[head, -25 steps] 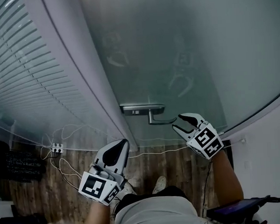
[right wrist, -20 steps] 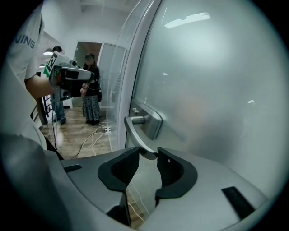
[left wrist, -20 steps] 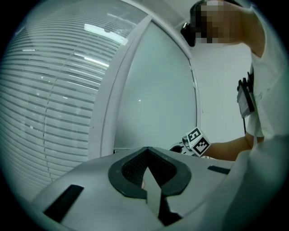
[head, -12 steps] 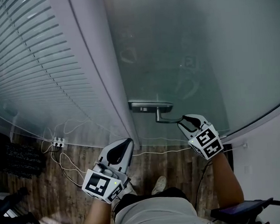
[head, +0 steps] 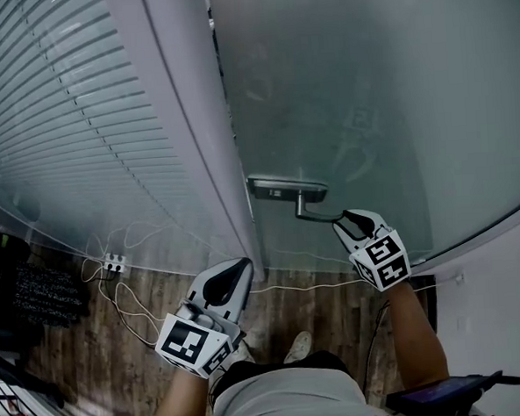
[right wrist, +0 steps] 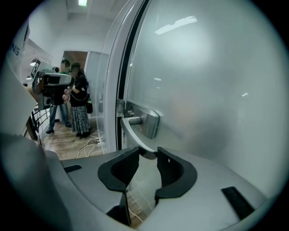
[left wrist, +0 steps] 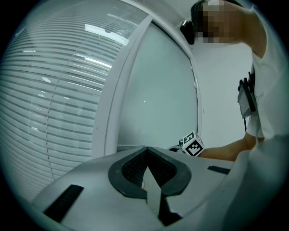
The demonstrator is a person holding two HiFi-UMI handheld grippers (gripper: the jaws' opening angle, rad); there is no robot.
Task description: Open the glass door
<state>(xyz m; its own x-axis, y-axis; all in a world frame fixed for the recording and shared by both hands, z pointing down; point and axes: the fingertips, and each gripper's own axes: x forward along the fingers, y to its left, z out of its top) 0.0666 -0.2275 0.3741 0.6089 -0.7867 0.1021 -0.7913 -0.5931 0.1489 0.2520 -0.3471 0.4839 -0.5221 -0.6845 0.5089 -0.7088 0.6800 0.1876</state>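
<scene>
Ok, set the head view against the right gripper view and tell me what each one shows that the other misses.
Only the head view: the grey left gripper, shut and empty, the slatted window blinds, and a light shoe of the person wearing the camera.
Only the right gripper view: people standing beyond the door's edge.
Both: the frosted glass door, its silver metal lever handle, and the grey right gripper, whose jaws have just been closing with the lever's end between them.
</scene>
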